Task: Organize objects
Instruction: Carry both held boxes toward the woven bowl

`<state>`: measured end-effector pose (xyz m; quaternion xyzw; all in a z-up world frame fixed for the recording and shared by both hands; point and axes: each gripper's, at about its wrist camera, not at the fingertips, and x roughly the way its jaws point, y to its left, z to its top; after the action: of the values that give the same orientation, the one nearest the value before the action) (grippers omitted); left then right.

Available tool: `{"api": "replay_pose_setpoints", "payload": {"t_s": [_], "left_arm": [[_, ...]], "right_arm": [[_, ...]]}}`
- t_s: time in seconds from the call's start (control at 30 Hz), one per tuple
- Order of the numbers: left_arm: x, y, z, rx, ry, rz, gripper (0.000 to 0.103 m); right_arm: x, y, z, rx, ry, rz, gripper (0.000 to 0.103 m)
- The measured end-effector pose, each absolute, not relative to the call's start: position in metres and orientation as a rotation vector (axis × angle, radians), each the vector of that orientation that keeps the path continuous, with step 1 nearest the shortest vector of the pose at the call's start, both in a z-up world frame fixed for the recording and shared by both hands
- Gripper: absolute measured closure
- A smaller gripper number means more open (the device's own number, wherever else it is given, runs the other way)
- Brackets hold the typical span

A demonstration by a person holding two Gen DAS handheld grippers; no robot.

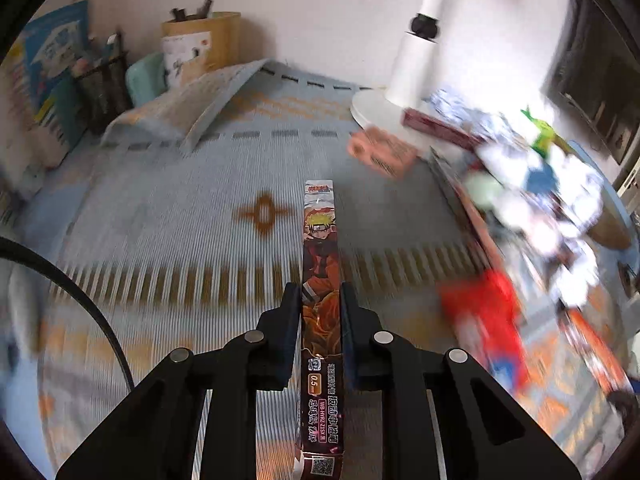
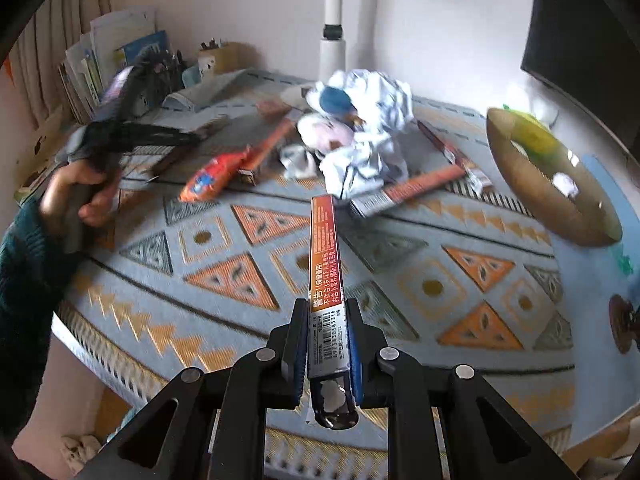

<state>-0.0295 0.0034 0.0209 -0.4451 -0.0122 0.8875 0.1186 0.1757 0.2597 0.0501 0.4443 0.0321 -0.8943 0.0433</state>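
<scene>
Left gripper (image 1: 320, 300) pinched on a long slim carton printed with an orange cartoon figure (image 1: 320, 264), pads flat against both narrow sides, carton pointing forward above the cloth. Right gripper (image 2: 325, 320) likewise clamped on a second slim carton with an orange warning label (image 2: 325, 256), open end toward the camera. Beneath both, a pale blue woven tablecloth (image 2: 280, 280) with orange triangles and diamonds, covering a round table. Farther out, a heap of crumpled white paper (image 2: 372, 136), more slim cartons (image 2: 420, 188) lying flat around it, a red snack packet (image 2: 216, 174), and a shiny brown bowl (image 2: 552, 184) at the right edge. At the back against a pale wall, a white lamp stand (image 1: 416, 48), a yellow pen pot (image 1: 208, 40), a black mesh holder (image 1: 102, 84), upright books (image 2: 92, 64). In the right view, a hand (image 2: 80, 196) in a dark green sleeve gripping the other tool, blurred.
</scene>
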Motion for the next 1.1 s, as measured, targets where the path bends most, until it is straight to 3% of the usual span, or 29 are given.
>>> {"api": "replay_pose_setpoints", "payload": {"t_s": [0.23, 0.3, 0.43, 0.47, 0.57, 0.7, 0.73, 0.77, 0.83, 0.87, 0.93, 0.97, 1.0, 1.1], "left_arm": [[0.076, -0.011, 0.019, -1.318, -0.079, 2.643, 0.087], [0.093, -0.01, 0.015, -1.334, -0.096, 2.652, 0.087], [0.109, -0.002, 0.014, -1.3, -0.041, 2.71, 0.086], [0.11, 0.0, 0.012, -1.297, -0.039, 2.724, 0.081], [0.106, 0.007, 0.009, -1.302, -0.036, 2.709, 0.064], [0.106, 0.022, 0.007, -1.313, 0.065, 2.758, 0.06], [0.107, 0.024, 0.008, -1.328, 0.073, 2.759, 0.066], [0.107, 0.025, 0.01, -1.353, 0.052, 2.733, 0.076], [0.11, 0.027, 0.012, -1.377, 0.026, 2.69, 0.082], [0.112, 0.029, 0.012, -1.371, 0.027, 2.692, 0.083], [0.116, 0.033, 0.01, -1.357, 0.053, 2.714, 0.083], [0.117, 0.034, 0.01, -1.357, 0.052, 2.719, 0.083], [0.119, 0.034, 0.011, -1.357, 0.029, 2.712, 0.083], [0.126, 0.035, 0.013, -1.333, -0.068, 2.657, 0.083]], "right_arm": [[0.181, 0.28, 0.024, 1.435, -0.092, -2.644, 0.085], [0.18, 0.28, 0.019, 1.444, -0.133, -2.616, 0.079], [0.183, 0.277, 0.021, 1.421, -0.176, -2.587, 0.049], [0.184, 0.274, 0.022, 1.414, -0.172, -2.594, 0.046], [0.182, 0.267, 0.028, 1.377, -0.105, -2.619, 0.046], [0.168, 0.272, 0.024, 1.425, -0.094, -2.667, 0.046], [0.165, 0.278, 0.02, 1.448, -0.13, -2.661, 0.045], [0.165, 0.281, 0.02, 1.417, -0.166, -2.677, 0.046], [0.167, 0.28, 0.019, 1.386, -0.167, -2.681, 0.048], [0.168, 0.278, 0.018, 1.366, -0.133, -2.705, 0.049], [0.171, 0.275, 0.015, 1.329, -0.068, -2.756, 0.062], [0.171, 0.274, 0.015, 1.327, -0.043, -2.784, 0.076], [0.173, 0.273, 0.016, 1.322, -0.029, -2.799, 0.084], [0.178, 0.275, 0.018, 1.288, -0.11, -2.71, 0.086]]}}
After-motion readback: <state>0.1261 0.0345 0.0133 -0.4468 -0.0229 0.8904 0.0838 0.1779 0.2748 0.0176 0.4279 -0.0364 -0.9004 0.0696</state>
